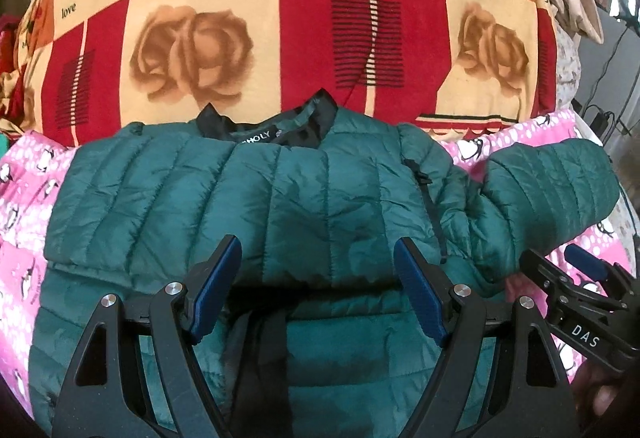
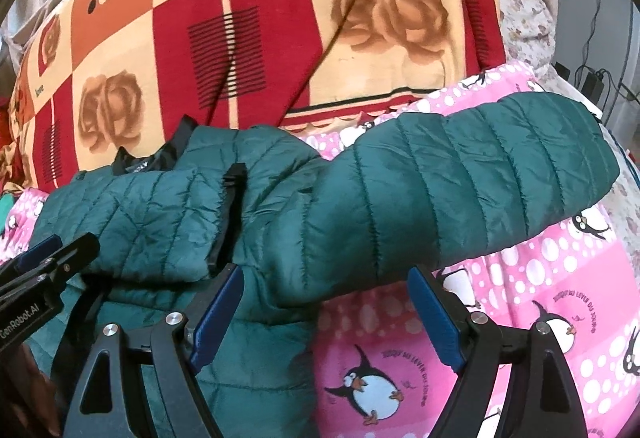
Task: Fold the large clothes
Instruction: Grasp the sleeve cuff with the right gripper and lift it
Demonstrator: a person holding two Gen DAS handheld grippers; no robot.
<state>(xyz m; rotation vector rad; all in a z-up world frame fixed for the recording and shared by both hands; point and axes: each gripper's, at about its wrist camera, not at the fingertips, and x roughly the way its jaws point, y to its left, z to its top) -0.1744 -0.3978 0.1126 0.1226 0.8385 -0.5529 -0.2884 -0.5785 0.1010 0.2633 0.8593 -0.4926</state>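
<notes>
Jacket (image 1: 248,194), green quilted, lies flat on the pink penguin sheet (image 2: 520,298), collar toward the rose blanket (image 1: 320,18); its hem is cut off below frame. Your left gripper (image 1: 318,278) hovers spread over its body, your right gripper (image 2: 326,302) spread at the outstretched sleeve (image 2: 460,190), both empty.

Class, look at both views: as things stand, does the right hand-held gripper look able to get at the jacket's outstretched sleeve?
Probably yes. The right hand-held gripper is open, and the sleeve lies spread on the pink penguin sheet just ahead of its fingers, with nothing lying over it.
</notes>
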